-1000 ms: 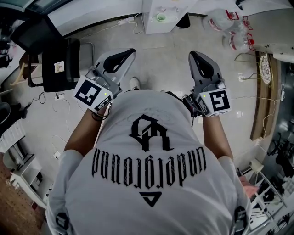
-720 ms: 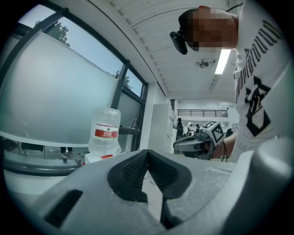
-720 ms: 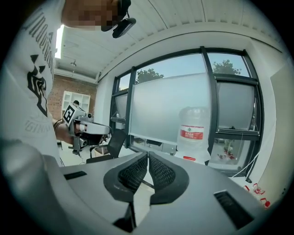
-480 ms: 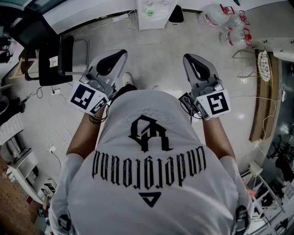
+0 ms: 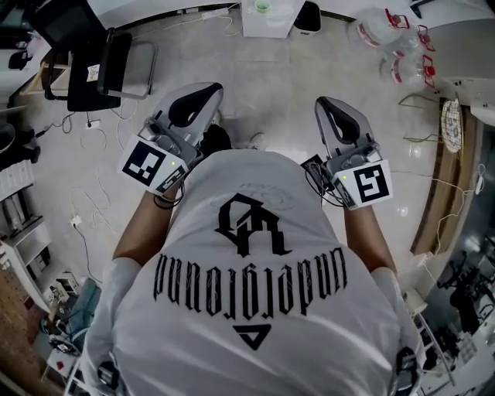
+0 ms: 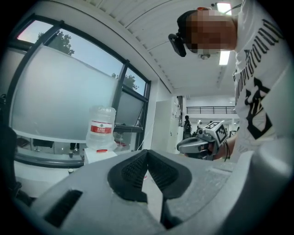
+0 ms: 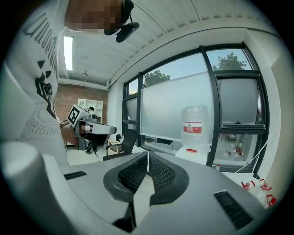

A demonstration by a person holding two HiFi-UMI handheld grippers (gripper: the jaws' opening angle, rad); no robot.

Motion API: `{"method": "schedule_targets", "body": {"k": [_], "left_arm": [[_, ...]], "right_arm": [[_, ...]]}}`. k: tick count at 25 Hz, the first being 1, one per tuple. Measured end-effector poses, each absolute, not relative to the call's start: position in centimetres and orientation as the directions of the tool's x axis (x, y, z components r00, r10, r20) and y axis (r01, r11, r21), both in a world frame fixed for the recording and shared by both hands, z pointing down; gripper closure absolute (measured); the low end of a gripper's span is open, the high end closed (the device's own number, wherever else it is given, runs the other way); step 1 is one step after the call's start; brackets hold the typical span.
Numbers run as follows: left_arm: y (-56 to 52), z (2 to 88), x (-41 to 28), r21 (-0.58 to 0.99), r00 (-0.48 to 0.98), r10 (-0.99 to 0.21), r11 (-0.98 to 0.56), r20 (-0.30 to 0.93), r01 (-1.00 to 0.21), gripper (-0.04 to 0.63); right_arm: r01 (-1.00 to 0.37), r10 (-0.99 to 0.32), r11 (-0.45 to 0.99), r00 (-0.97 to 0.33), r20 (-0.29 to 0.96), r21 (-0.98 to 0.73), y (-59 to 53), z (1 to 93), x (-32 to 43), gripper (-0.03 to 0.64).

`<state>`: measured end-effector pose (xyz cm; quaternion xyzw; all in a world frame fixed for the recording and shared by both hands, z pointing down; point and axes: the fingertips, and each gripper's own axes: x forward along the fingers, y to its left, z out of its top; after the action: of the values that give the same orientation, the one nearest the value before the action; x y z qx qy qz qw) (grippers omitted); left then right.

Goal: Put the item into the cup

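Observation:
No cup and no loose item shows in any view. My left gripper (image 5: 210,90) is held in front of the person's chest over the floor, its jaws closed tip to tip with nothing between them (image 6: 147,151). My right gripper (image 5: 325,103) is held level with it on the other side, also shut and empty (image 7: 148,154). Each gripper appears in the other's view: the right gripper (image 6: 198,145) and the left gripper (image 7: 94,130). The person's white printed shirt (image 5: 251,286) fills the lower head view.
A black chair (image 5: 100,66) stands at the upper left. A white stand (image 5: 267,17) bears a water bottle (image 6: 102,128) by the window. Empty bottles (image 5: 394,46) lie at the upper right. Cables (image 5: 85,216) run over the floor at left.
The floor, the chair and the white stand have shifted in the head view as the person moves. Both grippers keep the same pose in front of the chest and stay shut.

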<state>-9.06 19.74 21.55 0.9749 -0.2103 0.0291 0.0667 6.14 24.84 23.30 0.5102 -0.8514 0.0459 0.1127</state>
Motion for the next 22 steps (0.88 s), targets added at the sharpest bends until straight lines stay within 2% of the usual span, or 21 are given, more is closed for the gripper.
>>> {"method": "schedule_targets", "body": {"k": [22], "left_arm": [[22.5,21.3,-9.3,0.124,0.894,-0.443,-0.885,0.071,-0.449,0.58]], "right_arm": [[-0.851,-0.832,0.524,-0.51,0.219,0.012,27.0,22.8,4.6,0.597]]}}
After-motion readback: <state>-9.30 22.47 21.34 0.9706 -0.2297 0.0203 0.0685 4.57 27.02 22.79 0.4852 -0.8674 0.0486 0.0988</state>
